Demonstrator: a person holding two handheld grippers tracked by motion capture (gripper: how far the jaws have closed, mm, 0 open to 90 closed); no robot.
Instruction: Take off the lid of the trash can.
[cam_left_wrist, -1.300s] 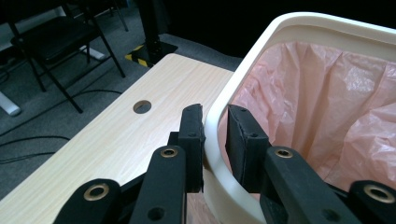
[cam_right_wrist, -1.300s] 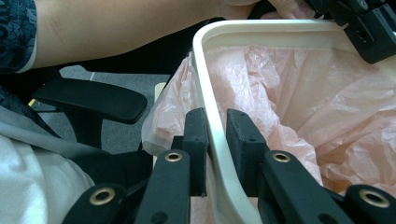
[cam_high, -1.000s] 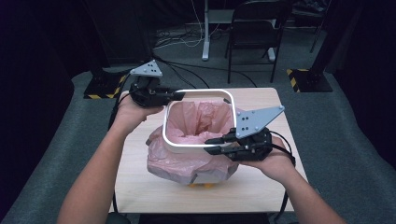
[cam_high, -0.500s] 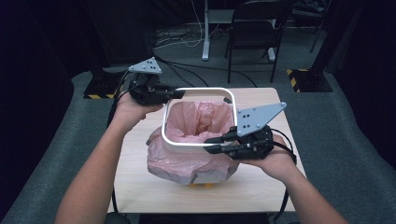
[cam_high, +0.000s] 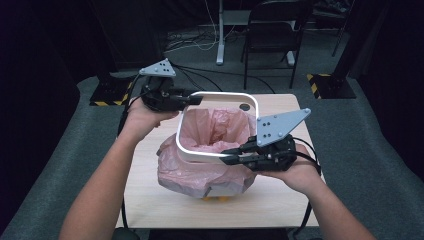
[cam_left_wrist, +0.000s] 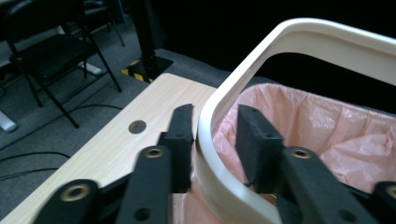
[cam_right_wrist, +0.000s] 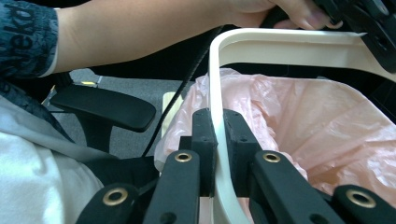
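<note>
White ring frame (cam_high: 218, 125) held tilted above the pink-bagged bin (cam_high: 210, 160) on the desk (cam_high: 280, 200). Right tongs (cam_high: 229, 154) clenched on the frame's near edge. Left tongs (cam_high: 196, 100) straddle its far-left corner w/ jaws spread, one each side, not pinching.

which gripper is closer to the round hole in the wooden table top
Left. The left gripper holds the white frame's far-left corner, across the frame from the round hole; the right gripper clamps the near edge, farther away.
</note>
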